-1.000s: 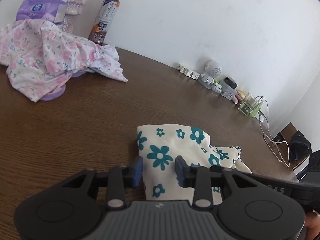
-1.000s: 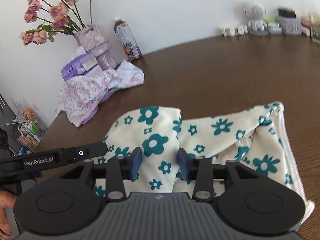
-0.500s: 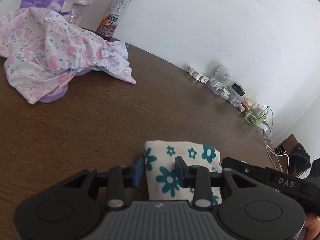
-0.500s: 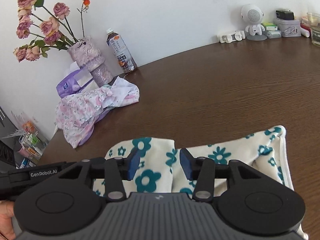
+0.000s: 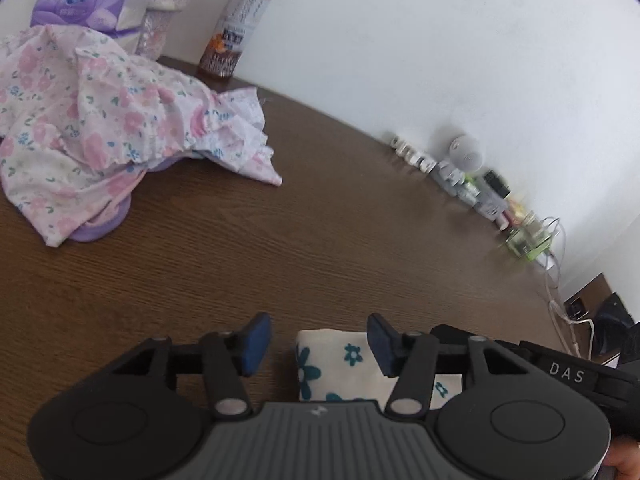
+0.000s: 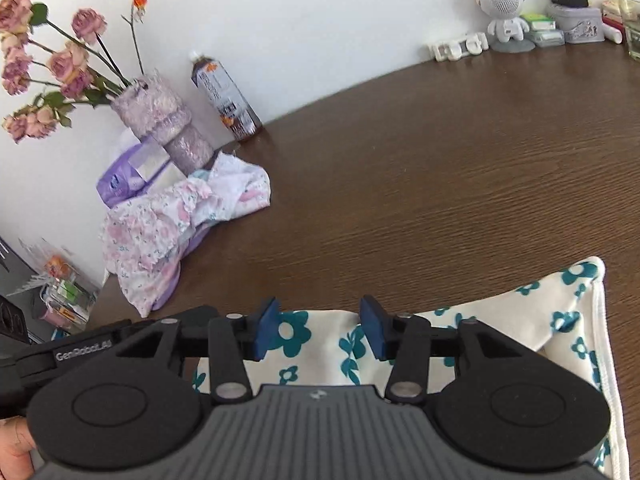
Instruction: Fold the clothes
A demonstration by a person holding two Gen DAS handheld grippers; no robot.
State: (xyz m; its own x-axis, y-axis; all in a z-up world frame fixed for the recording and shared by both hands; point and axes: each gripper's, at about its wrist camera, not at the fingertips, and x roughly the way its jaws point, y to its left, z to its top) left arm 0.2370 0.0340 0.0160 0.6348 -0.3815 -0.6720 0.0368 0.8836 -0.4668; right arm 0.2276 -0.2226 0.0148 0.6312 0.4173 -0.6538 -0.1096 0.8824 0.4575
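Observation:
A cream garment with teal flowers [image 6: 520, 316] lies folded on the brown table [image 6: 440, 184], mostly under my right gripper [image 6: 318, 330], whose blue pads stand apart with nothing clamped between them. In the left wrist view only a corner of that garment [image 5: 332, 360] shows, low between the fingers of my left gripper [image 5: 318, 344], which is open and above the cloth. A crumpled pink floral garment [image 5: 88, 132] is heaped at the far left of the table [image 5: 320, 240], and it shows again as the pink floral garment [image 6: 168, 232].
Against the wall stand a tea bottle [image 5: 240, 24], a purple tissue pack [image 5: 84, 4] and a vase of dried roses [image 6: 160, 120]. A small white robot figure [image 6: 504, 12], tins and clips line the back edge. Cables [image 5: 556, 272] hang at the table's right end.
Both grippers have pulled back toward me and tilted up, so less of the teal-flowered garment is visible. Both sets of fingers have spread wider apart.

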